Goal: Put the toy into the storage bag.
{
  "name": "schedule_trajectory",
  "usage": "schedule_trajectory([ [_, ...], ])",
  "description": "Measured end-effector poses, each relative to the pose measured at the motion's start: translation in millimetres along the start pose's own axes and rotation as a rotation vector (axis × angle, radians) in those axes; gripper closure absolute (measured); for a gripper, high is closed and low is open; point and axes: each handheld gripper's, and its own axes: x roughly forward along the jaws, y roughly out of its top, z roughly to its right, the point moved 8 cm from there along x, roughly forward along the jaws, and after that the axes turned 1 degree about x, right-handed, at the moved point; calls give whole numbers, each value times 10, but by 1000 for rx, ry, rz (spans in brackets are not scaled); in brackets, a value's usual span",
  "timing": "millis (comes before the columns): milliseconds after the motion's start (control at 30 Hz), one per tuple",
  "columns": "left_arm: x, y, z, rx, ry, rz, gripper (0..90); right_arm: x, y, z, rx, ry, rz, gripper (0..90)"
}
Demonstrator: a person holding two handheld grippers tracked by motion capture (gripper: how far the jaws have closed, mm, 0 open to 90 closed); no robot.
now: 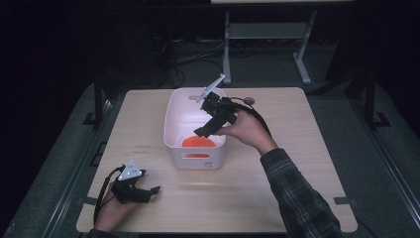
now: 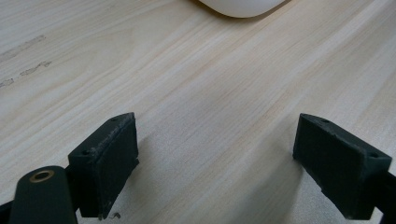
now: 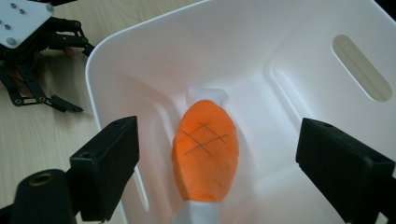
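Two grippers are seen from the high view: the right gripper [image 1: 204, 130] is held over the white bin [image 1: 174, 111], the left gripper [image 1: 154, 191] rests on the worktop [image 1: 277, 144]. Along the left gripper, fingers [image 2: 105, 163] are spread wide over bare wood. Along the right gripper, open fingers [image 3: 106, 165] frame the orange toy [image 3: 206, 151] lying free on the bin floor; a release step is judged complete, and withdrawal clear of the rim is called for.

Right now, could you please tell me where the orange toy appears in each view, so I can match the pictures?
High view: the orange toy lies on the bin floor by the near wall, just below centre.
Left gripper view: not in it.
Right gripper view: the toy lies centre, between the open jaws.
Shared landmark: the white bin.
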Motion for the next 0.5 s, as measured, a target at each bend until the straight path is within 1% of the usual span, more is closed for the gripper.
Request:
schedule_trajectory([
  [67,0,0,-1,1,0,0,131,-26,-15,7,1,-3,2,128],
  [100,0,0,-2,1,1,0,131,-83,-52,24,4,-9,12,124],
  [167,0,0,-1,1,1,0,131,-129,-86,38,9,-15,17,122],
  [200,0,0,-1,1,1,0,131,-129,-86,38,9,-15,17,122],
  [233,-2,-1,-1,1,0,-2,131,-177,-139,55,22,-18,26,120],
  [333,0,0,-1,1,2,0,131,-224,-210,79,42,-21,38,120],
  [500,1,1,0,-1,2,1,131,-316,-341,130,60,-37,54,119],
])
